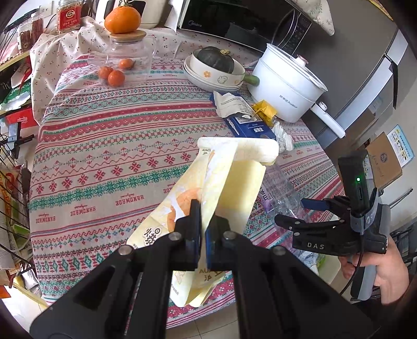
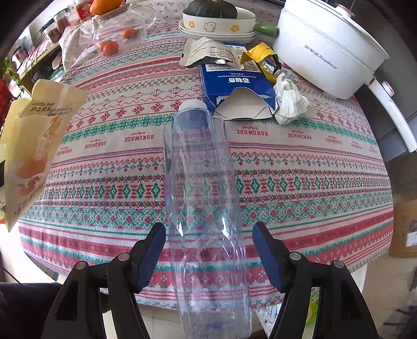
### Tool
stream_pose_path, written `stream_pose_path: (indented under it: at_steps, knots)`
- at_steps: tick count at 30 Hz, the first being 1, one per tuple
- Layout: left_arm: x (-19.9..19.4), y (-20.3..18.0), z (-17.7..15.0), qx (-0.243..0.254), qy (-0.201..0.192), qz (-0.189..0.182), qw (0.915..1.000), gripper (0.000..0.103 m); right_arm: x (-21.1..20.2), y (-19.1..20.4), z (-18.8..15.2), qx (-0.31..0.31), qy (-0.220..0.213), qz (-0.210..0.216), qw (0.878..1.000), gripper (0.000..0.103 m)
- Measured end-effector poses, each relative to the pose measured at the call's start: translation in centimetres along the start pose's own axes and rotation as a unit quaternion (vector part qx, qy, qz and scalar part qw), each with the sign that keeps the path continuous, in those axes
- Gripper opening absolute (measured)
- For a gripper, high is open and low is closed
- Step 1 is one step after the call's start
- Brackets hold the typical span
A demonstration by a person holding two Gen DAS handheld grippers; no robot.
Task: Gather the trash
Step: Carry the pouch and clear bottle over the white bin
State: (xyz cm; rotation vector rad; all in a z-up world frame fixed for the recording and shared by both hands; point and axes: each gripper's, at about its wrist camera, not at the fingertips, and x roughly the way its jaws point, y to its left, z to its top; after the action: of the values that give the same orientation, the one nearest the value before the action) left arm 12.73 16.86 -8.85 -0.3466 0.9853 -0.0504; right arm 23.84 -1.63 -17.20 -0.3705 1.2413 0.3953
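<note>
My left gripper is shut on a pale yellow paper snack bag, which hangs above the tablecloth; the bag also shows at the left of the right wrist view. A clear plastic bottle with a white cap lies on the table near its front edge, pointing away. My right gripper stands open astride the bottle's lower part, its right pad clear of it. Behind the bottle lie a torn blue carton, a crumpled white tissue, a yellow wrapper and a silver-lined pouch.
A white electric pot stands at the back right beside stacked bowls holding a dark squash. A glass jar and a clear bag of small oranges sit at the back left, with a microwave behind. A hand holds the right gripper.
</note>
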Motion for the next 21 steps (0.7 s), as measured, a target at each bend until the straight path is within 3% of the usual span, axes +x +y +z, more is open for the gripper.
stream_pose_path:
  at_steps: [2,3,9,21]
  knots:
    - [0.1,0.2,0.1,-0.002,0.0,0.001,1.0,0.004,0.9,0.5,0.6,-0.003,0.009,-0.006,1.0,0.069]
    - [0.1,0.3,0.1,-0.004,0.001,0.001,1.0,0.004,1.2,0.7,0.8,-0.002,0.01,-0.004,1.0,0.063]
    - [0.0,0.1,0.2,-0.005,0.002,-0.009,0.9999,0.004,-0.5,0.3,0.3,0.007,-0.03,-0.016,0.999,0.06]
    - [0.3,-4.8,-0.6,0.04,-0.002,-0.036,0.9986,0.004,-10.1,-7.1,-8.0,0.082,-0.147,0.02,0.986,0.06]
